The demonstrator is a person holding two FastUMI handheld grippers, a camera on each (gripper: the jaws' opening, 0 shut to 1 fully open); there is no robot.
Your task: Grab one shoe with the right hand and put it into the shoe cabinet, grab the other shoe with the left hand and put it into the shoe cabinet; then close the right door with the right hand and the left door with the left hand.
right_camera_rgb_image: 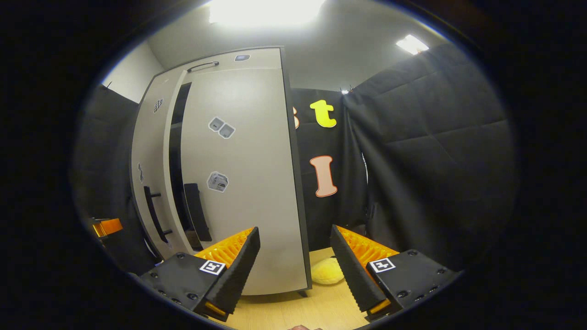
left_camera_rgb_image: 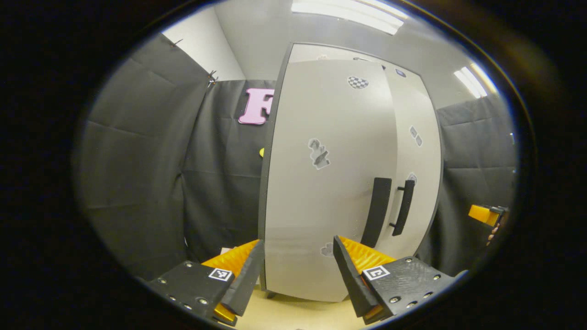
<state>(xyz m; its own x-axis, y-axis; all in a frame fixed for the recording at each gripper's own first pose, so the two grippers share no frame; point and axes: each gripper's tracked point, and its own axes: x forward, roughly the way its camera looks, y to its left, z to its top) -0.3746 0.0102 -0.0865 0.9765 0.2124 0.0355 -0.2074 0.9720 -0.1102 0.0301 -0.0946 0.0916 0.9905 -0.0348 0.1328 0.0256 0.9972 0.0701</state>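
Cabinet (right_camera_rgb_image: 238, 183) interior dark thru door gap; yellow obj (right_camera_rgb_image: 326, 271) partly hidden behind it.

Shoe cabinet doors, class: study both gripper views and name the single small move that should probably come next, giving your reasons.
Probably a final push of the right door with the right gripper, whose jaws stand open and hold nothing. In the right gripper view a dark gap shows between the right door and the left door, so the shoe cabinet looks not quite shut.

Recording booth, indoor. Black cloth walls (right_camera_rgb_image: 435, 151), grey shoe cabinet (left_camera_rgb_image: 321, 183), wooden floor (right_camera_rgb_image: 293, 311), ceiling light panels (left_camera_rgb_image: 348, 13).
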